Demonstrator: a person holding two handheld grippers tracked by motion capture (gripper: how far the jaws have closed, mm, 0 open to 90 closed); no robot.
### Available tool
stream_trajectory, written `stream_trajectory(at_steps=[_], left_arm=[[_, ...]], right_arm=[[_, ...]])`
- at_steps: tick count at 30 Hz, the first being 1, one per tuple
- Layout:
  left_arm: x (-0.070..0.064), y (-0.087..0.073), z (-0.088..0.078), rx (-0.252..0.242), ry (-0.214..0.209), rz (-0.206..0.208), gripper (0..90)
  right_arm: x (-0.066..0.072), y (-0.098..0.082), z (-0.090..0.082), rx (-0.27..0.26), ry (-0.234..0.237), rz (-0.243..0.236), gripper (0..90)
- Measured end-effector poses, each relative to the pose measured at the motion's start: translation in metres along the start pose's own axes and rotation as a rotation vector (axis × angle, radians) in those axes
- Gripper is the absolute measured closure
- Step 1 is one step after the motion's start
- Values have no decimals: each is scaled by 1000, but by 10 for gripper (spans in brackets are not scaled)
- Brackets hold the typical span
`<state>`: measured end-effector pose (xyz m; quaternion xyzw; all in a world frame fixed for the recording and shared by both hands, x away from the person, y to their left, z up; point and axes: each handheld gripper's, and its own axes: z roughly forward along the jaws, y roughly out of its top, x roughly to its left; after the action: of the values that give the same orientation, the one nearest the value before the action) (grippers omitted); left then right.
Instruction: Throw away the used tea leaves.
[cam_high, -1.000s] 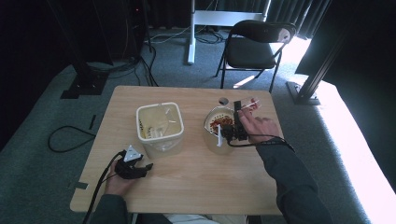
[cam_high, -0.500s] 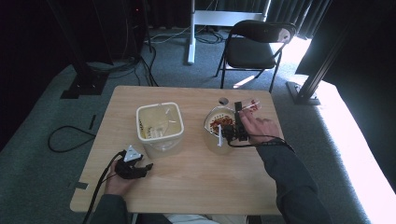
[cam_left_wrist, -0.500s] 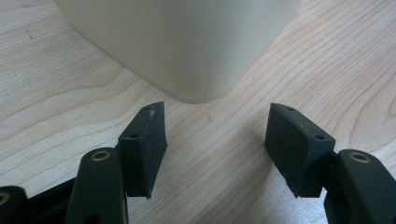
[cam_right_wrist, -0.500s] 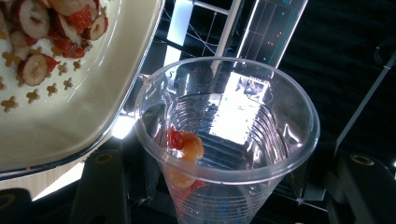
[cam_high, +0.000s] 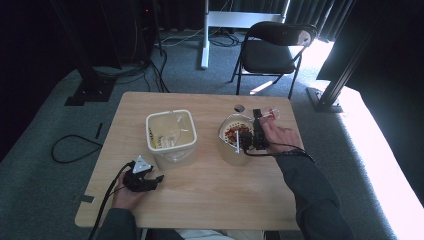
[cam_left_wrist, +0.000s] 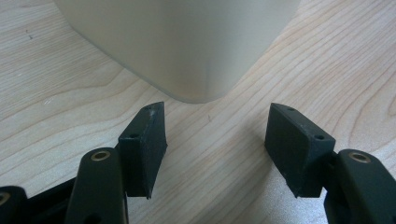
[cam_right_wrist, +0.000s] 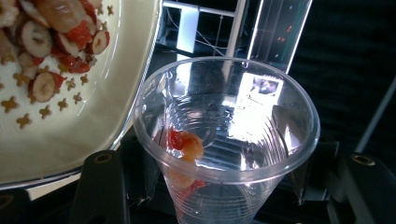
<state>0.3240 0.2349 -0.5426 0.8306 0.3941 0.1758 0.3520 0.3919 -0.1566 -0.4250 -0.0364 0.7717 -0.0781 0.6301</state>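
Two grippers at wooden table (cam_high: 210, 197).
Left gripper (cam_left_wrist: 215, 140) spread, empty, near container (cam_left_wrist: 187, 42); right gripper (cam_right_wrist: 224, 186) clamps tilted plastic cup (cam_right_wrist: 226, 140) beside bowl (cam_right_wrist: 84, 126).

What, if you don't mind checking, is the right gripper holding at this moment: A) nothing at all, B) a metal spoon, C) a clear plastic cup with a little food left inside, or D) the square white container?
C: in the right gripper view, the clear plastic cup sits between the jaws, a red-orange food bit stuck inside, beside the bowl.
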Motion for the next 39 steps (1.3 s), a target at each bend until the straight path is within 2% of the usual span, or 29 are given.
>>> stream_trajectory(at_steps=[3,7,10,17,26,31,33,35,39], left_arm=[[0,0,0,0,0,0,392],[0,0,0,1,0,0,392],[0,0,0,0,0,0,392],[0,0,0,2,-1,2,392],[0,0,0,2,-1,3,392],[0,1,1,-1,-2,2,392],[0,1,1,1,-2,3,392],[0,1,1,2,-3,5,391],[0,2,2,1,-6,6,391]], right_arm=[[-3,-4,1,-6,21,54,373],[-7,-11,1,-28,62,169,372],[-10,-15,3,-29,86,235,371],[-13,-18,4,-41,119,313,369],[-20,-25,7,-56,173,468,368],[-28,-34,6,-74,217,612,369],[-31,-37,7,-82,233,654,369],[-34,-40,7,-84,246,726,369],[-41,-48,6,-96,274,819,369]])
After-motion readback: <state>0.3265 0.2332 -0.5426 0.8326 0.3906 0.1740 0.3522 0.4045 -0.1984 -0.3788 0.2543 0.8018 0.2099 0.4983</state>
